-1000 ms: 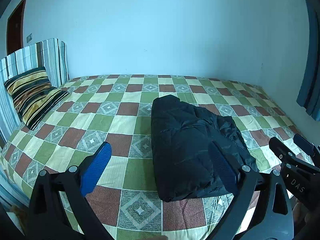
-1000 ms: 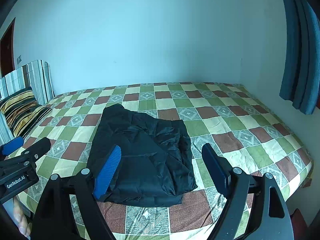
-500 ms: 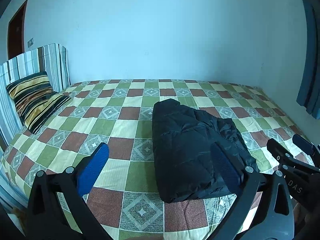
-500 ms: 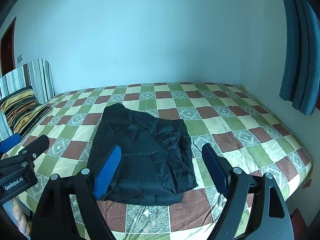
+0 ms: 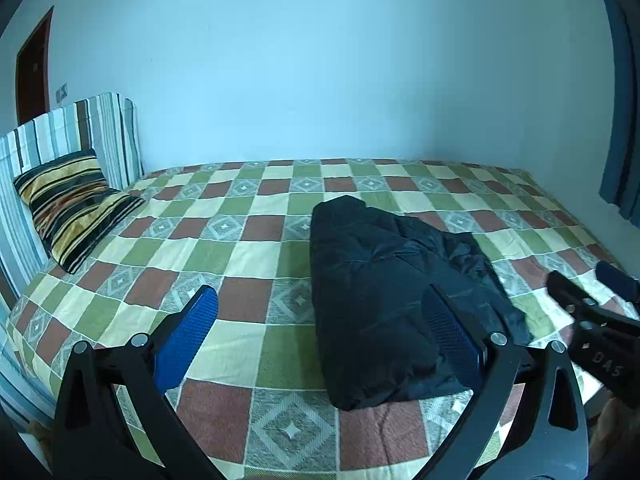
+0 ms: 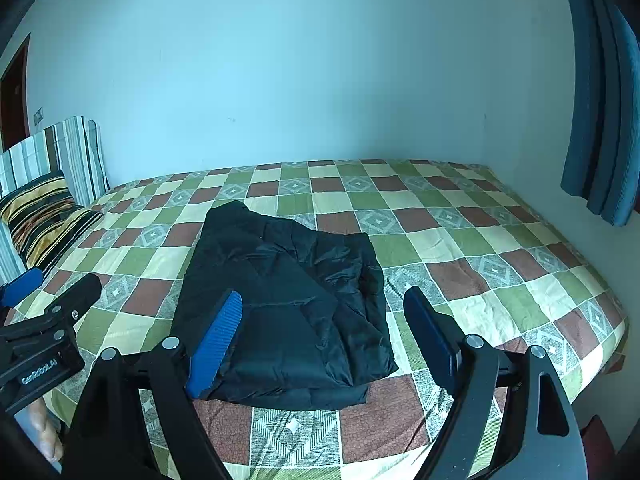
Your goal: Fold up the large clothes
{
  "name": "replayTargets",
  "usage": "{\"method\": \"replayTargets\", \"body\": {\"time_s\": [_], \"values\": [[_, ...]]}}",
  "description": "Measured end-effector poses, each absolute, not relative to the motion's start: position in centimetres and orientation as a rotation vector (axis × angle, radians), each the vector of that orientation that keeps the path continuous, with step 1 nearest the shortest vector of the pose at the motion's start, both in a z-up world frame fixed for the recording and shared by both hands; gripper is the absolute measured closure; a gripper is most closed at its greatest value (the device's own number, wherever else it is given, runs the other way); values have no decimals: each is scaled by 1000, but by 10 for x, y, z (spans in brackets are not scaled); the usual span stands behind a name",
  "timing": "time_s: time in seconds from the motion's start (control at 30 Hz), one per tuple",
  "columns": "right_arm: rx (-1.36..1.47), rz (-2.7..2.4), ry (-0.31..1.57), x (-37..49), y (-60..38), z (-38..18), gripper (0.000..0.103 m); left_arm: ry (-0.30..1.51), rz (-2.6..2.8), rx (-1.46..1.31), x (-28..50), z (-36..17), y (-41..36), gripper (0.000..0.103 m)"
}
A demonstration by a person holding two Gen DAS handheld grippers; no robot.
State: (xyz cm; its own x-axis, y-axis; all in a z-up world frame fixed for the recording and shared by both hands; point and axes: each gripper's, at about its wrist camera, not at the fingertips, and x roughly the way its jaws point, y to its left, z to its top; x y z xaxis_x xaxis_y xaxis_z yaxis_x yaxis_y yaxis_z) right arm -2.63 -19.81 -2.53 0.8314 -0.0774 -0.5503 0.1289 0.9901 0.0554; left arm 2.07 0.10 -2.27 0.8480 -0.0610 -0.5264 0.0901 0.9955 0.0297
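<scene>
Right gripper [image 6: 320, 336] spread wide, gripping nothing, raised above the near edge of the bed [image 6: 540, 292]. Left gripper [image 5: 320, 336] equally wide and empty, alongside at the same near edge.

From the right gripper outward: black jacket [image 6: 288, 304] straight ahead at 12 o'clock, its near hem showing between the two fingers and under the left pad. From the left gripper outward: same jacket [image 5: 392, 308] off toward 1 o'clock, mostly behind the right pad, with bare checked cover at 12.

Lying as a compact, roughly rectangular bundle on the near half of the bed, well apart from the striped pillow [image 5: 72, 208] at 10 o'clock. Long axis running from 6 toward 12, away from both grippers, near end broad, far end narrowing to a rounded tip.

Likely nearer the right side for a grab at the near hem; left side needing a shift toward 3 o'clock first. Looks largely folded already, so possibly only one last fold across the long axis remaining, or none.
</scene>
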Motion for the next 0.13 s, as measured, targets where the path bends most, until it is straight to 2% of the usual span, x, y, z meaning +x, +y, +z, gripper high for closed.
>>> {"method": "replayTargets", "body": {"time_s": [0.13], "values": [[106, -133, 595, -17, -211, -35, 21, 594, -69, 51, 40, -37, 11, 2]]}}
